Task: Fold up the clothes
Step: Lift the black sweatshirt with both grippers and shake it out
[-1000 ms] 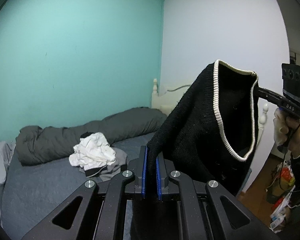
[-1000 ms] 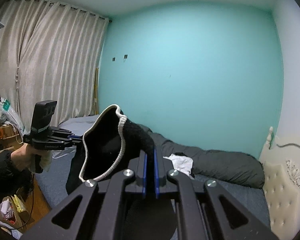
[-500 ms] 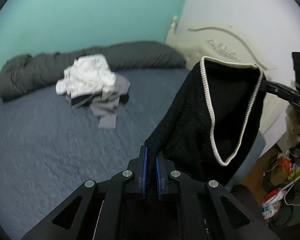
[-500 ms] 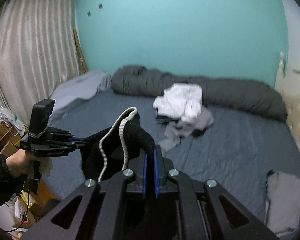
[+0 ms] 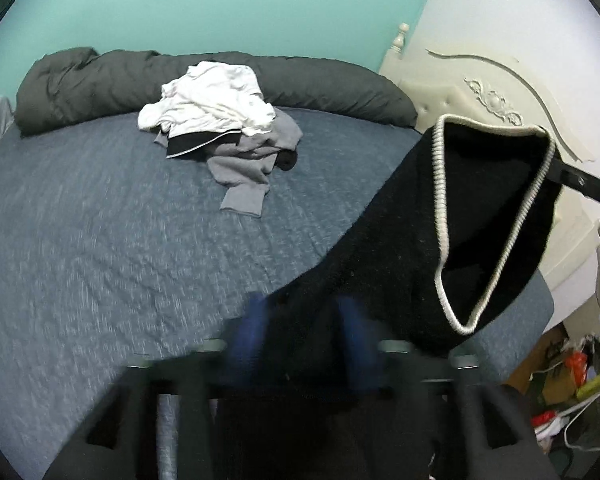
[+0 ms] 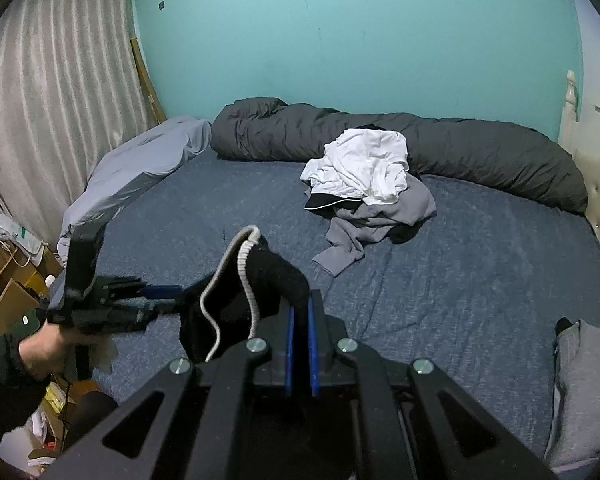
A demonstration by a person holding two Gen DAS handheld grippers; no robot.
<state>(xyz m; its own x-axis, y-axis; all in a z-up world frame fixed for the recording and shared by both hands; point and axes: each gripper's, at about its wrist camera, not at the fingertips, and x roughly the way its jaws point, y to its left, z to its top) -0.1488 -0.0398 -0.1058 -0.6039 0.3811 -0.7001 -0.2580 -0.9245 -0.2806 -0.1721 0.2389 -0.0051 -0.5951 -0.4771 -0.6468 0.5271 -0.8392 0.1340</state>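
The black sweater point(image 5: 400, 248) hangs in the air between my two tongs, above the near edge of the bed point(image 5: 100, 240). Its cream ribbed trim point(image 5: 442, 216) loops round an open edge. My right tongs point(image 6: 299, 344) are closed tight on one black fold of it, the blue pads pressed together with knit between them. My left tongs point(image 5: 304, 344) show only as a blur in their own view, with black cloth lying between the blue pads; the gap looks wider than on the right, but I cannot tell whether they grip. From the right view the left tongs point(image 6: 168, 296) reach into the sweater's other end, my left hand point(image 6: 48, 350) on the handle.

Farther back on the blue cover lies a pile of clothes point(image 6: 364, 196), white on top, grey and black beneath. Behind it a dark grey duvet point(image 6: 440, 148) lies rolled along the teal wall point(image 6: 340, 40). A cream headboard point(image 5: 480, 108) stands at the right, curtains point(image 6: 52, 100) at the left.
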